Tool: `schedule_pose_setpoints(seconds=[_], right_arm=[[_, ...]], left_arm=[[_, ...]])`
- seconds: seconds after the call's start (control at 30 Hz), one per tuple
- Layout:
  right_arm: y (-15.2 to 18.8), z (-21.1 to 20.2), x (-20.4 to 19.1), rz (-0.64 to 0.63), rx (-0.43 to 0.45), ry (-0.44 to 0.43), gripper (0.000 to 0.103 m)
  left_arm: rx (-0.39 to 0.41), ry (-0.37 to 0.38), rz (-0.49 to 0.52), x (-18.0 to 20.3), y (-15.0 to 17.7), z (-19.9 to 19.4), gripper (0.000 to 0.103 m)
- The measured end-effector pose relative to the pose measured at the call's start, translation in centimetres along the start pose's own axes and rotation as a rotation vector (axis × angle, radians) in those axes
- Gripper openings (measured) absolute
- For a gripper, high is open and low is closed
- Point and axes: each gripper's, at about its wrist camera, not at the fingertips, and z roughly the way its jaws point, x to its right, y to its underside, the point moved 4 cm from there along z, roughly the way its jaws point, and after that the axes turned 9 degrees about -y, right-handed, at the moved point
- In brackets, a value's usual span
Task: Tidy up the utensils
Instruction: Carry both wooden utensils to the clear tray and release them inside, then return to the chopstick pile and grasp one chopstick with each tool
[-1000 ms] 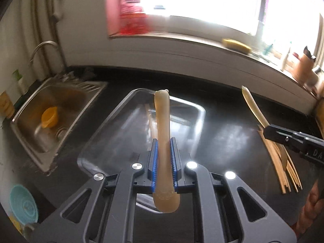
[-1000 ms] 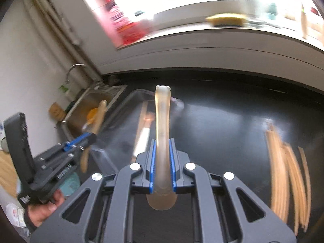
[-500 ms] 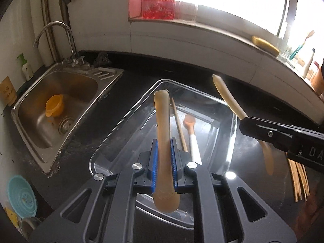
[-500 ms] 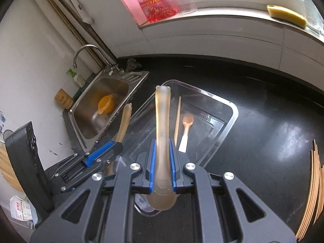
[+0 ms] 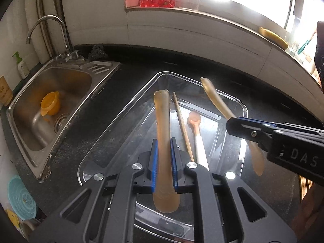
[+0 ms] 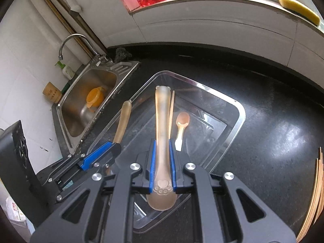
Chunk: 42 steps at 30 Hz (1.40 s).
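Observation:
My left gripper [image 5: 163, 147] is shut on a translucent amber silicone spoon [image 5: 162, 113], its handle pointing away and its bowl near the camera. My right gripper [image 6: 162, 151] is shut on a matching amber spoon [image 6: 162, 109] with a paw print by the bowl. Both hang over a clear plastic tray [image 5: 243, 109] [image 6: 241, 111] on the black counter. In the tray lie a wooden chopstick [image 5: 182, 125] [image 6: 172, 111] and a small peach spoon [image 5: 197, 133] [image 6: 182, 121] with a white handle. Each gripper shows in the other's view: the right gripper [image 5: 232, 124], the left gripper [image 6: 116, 148].
A steel sink [image 5: 91, 85] with an orange cup [image 5: 50, 106] and a faucet [image 5: 48, 22] lies left of the tray. A bundle of wooden chopsticks [image 6: 313, 192] rests on the counter at far right. A yellow sponge [image 6: 297, 8] sits on the windowsill.
Both grippers have swung left and down with their spoons and now hang over the tray. The chopstick bundle has slid to the right edge of view.

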Motion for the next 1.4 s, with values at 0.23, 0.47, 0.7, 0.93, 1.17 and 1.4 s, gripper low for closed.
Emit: schedule_pose_setpoints(seconds=[0.23, 0.47, 0.7, 0.93, 1.17, 1.4], right_arm=[[-0.6, 1.6, 0.3, 0.012, -0.021, 0.003, 0.013], [-2.0, 0.9, 1.2, 0.05, 0.018, -0.002, 0.095], [-2.1, -2.3, 1.1, 0.035, 0.074, -0.022, 0.094], [-1.5, -2.6, 0.3, 0.025, 0.053, -0.039, 0.094], [-0.5, -4.7, -0.5, 0.001, 0.065, -0.033, 0.094], [2.0, -11.0, 2.7, 0.008, 0.111, -0.003, 0.095]], left_arm=[[-0.028, -0.006, 0.007, 0.3, 0.0, 1.5, 0.012], [-0.065, -0.056, -0.01, -0.8, 0.1, 2.7, 0.085], [-0.015, -0.059, -0.033, -2.2, 0.4, 0.4, 0.097], [-0.002, -0.052, -0.041, -2.2, 0.8, -0.9, 0.097], [0.016, -0.06, -0.054, -2.3, 1.1, -2.7, 0.097], [0.05, -0.026, -0.058, 1.1, 1.9, -5.9, 0.097]])
